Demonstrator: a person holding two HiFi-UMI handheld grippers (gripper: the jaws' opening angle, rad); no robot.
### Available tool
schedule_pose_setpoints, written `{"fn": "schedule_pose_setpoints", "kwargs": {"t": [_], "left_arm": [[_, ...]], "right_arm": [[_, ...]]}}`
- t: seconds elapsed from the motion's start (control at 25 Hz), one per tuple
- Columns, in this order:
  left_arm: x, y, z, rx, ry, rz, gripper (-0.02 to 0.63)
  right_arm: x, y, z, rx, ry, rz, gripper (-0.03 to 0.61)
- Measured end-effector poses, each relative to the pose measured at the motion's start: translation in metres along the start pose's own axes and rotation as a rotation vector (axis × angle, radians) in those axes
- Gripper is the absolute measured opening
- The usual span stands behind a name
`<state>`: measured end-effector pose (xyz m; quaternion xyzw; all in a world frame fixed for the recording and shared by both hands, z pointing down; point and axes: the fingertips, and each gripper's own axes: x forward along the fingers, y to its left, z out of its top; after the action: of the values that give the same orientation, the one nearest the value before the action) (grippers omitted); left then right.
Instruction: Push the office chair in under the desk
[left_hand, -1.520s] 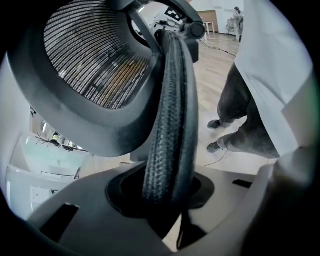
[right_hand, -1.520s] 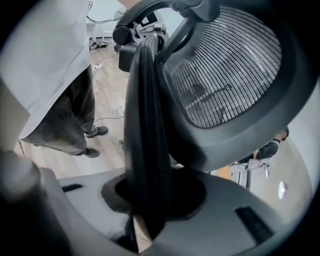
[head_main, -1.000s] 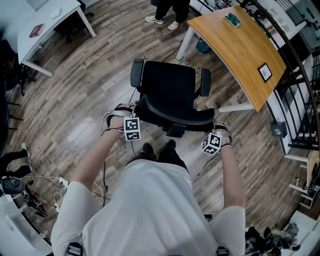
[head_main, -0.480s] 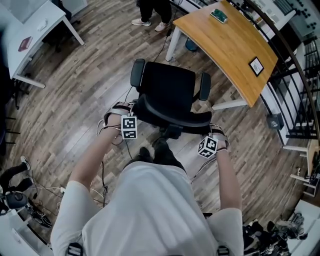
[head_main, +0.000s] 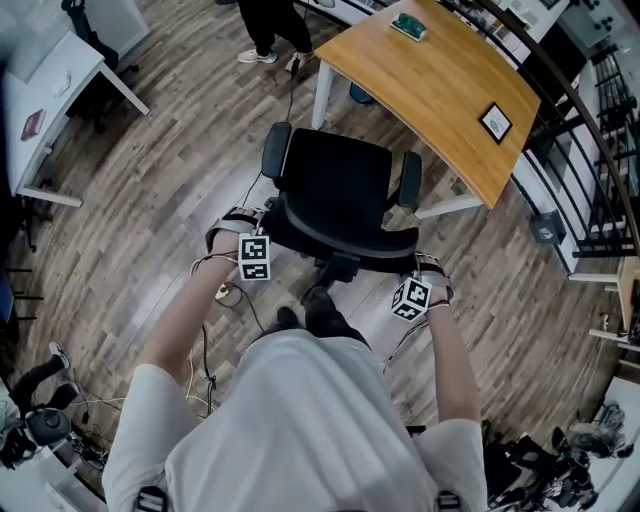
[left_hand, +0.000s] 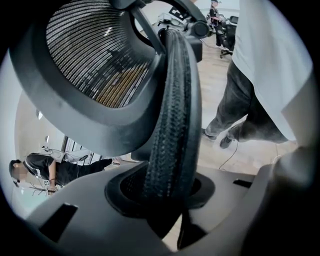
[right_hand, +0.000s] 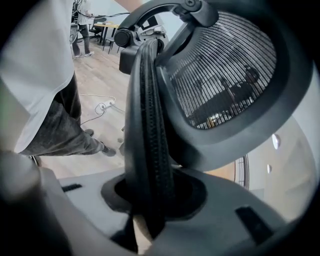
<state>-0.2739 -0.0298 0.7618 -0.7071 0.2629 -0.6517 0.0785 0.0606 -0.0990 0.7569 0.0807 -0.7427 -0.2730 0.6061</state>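
The black office chair (head_main: 338, 178) stands in front of me with its seat toward the wooden desk (head_main: 430, 80). My left gripper (head_main: 268, 232) is shut on the left edge of the mesh backrest (head_main: 345, 238), and my right gripper (head_main: 416, 268) is shut on its right edge. In the left gripper view the padded backrest rim (left_hand: 172, 125) runs down between the jaws of the left gripper (left_hand: 167, 200). The right gripper view shows the same rim (right_hand: 147, 125) held in the right gripper (right_hand: 150, 200). The chair's right armrest (head_main: 408, 180) is close to the desk's white leg (head_main: 440, 208).
A green object (head_main: 410, 27) and a small dark frame (head_main: 494, 122) lie on the desk. A person (head_main: 265, 30) stands beyond the desk's far end. A white table (head_main: 50, 90) is at left, a black railing (head_main: 600, 130) at right, cables (head_main: 225, 295) on the floor.
I have walked forward with the chair held in both grippers, and the wooden desk now lies closer to the chair's front right. Both grips look unchanged.
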Motion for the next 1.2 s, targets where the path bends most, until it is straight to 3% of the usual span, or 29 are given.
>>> {"fn": "schedule_pose_setpoints", "kwargs": {"t": [1.2], "left_arm": [[0.103,0.169,0.123,0.168,-0.093,-0.021,0.126]], "right_arm": [[0.047,-0.11,-0.122,0.168,0.09,-0.031,0.103]]}}
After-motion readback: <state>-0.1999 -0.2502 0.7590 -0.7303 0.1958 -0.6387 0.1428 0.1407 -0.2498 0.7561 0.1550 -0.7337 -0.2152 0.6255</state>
